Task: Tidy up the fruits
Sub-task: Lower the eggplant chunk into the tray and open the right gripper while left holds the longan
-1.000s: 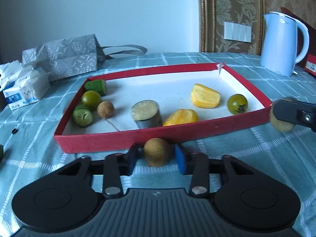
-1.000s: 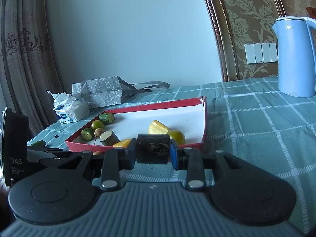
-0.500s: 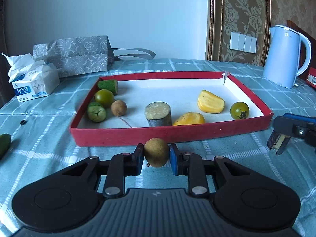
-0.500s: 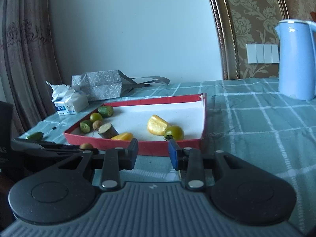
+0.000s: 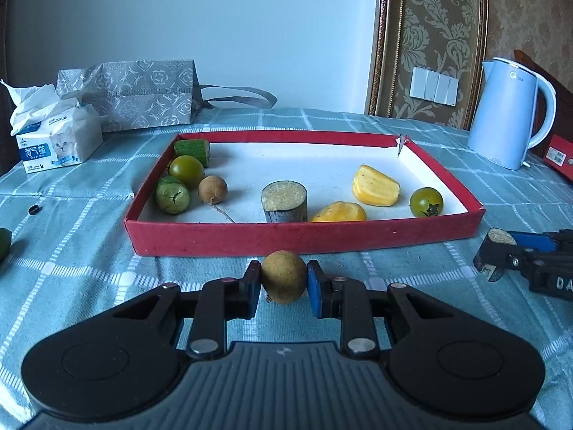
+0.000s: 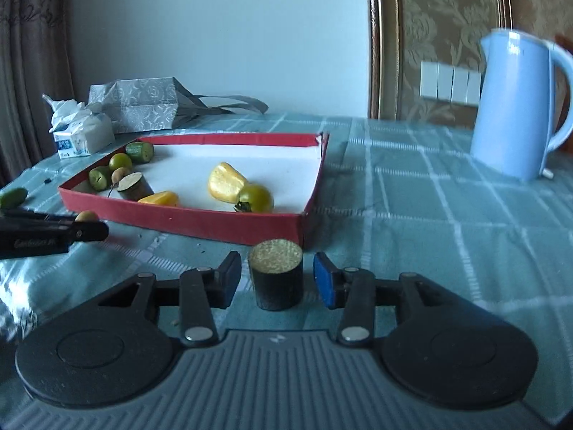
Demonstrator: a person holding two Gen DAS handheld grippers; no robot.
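Note:
My left gripper [image 5: 283,279] is shut on a round brown longan [image 5: 284,283], just in front of the red tray [image 5: 304,240]. The tray holds a cucumber piece [image 5: 192,149], green tomatoes [image 5: 186,171], another longan [image 5: 212,189], a cut cane piece [image 5: 284,201] and yellow fruit pieces [image 5: 374,186]. My right gripper [image 6: 276,267] has its jaws opening around a dark cane piece [image 6: 275,276]. That piece stands upright on the cloth by the tray's near right corner [image 6: 301,225], and the pads stand clear of it. The left gripper's tip [image 6: 86,231] shows at the left of the right wrist view.
A pale blue kettle [image 5: 508,122] stands at the back right, with a red box [image 5: 558,154] beside it. A tissue pack [image 5: 53,136] and a grey gift bag [image 5: 132,93] sit at the back left. A green fruit [image 6: 14,197] lies on the cloth left of the tray.
The left jaws have closed onto the longan and drawn back a little from the tray. The right gripper came down with the cane piece, and its jaws have parted from it.

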